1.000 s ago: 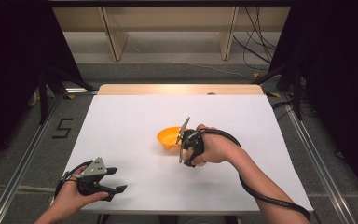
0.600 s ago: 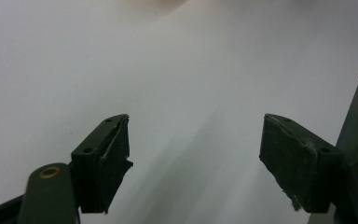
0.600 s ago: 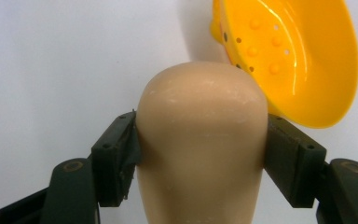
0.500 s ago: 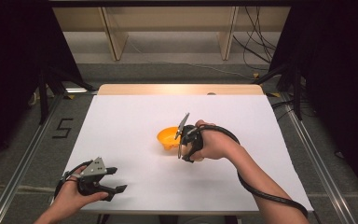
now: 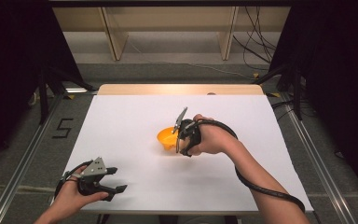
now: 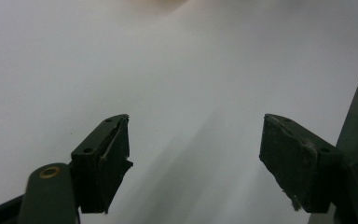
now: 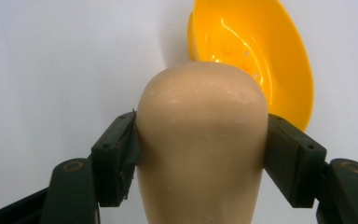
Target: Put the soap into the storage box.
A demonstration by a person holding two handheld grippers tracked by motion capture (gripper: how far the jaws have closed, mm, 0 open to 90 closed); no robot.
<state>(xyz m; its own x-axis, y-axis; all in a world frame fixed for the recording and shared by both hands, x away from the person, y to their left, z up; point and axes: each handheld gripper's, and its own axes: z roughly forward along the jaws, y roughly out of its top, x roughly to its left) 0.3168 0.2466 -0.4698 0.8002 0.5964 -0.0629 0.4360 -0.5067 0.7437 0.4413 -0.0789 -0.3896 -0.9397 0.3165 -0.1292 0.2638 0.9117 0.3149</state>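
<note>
My right gripper (image 7: pixel 200 133) is shut on a smooth beige rounded piece (image 7: pixel 200 98), one pad pressing on each side of it. Just beyond its rounded end, a glossy orange bowl (image 7: pixel 256 51) with small holes in its bottom stands tilted on the white table. From above, the right gripper (image 5: pixel 179 140) sits at the right rim of the orange bowl (image 5: pixel 166 138), mid-table. The left gripper (image 5: pixel 115 181) rests near the table's front left corner. Its jaws stand wide open (image 6: pixel 196 140), with bare white surface between them.
The white tabletop (image 5: pixel 135 116) has a bare wooden strip (image 5: pixel 177 89) along its far edge. A black cable (image 5: pixel 261 189) trails from the right gripper along the forearm. Wooden shelf legs (image 5: pixel 114 39) and loose cables lie on the floor beyond the table.
The right hand has crept slightly up and left toward the bowl with the beige piece still gripped. The left gripper has stayed where it was.
</note>
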